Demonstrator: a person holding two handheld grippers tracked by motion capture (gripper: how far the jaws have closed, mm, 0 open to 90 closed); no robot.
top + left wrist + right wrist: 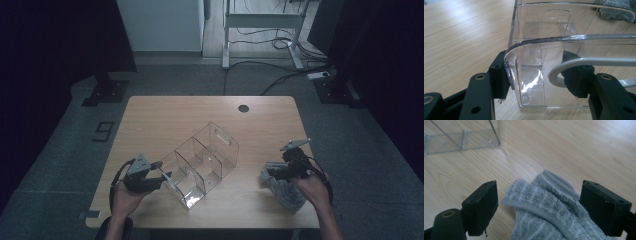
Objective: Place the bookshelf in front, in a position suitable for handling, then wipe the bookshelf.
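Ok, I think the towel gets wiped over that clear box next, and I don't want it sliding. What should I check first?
1. Left claw around the clear box end wall: ok, wall between its jaws.
2. Left claw clamped tight: cannot tell.
3. Right claw open around the towel: ok.
4. Towel gripped: not ok, jaws wide apart.
5. Box flat on the table: ok.

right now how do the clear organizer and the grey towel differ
The clear organizer is rigid, see-through plastic split by dividers; the grey towel is soft, opaque, striped cloth. The organizer stands mid-table as a box, the towel lies crumpled near the right edge. The left gripper straddles an organizer wall; the right gripper hangs open around the towel. Both rest on the wooden table.
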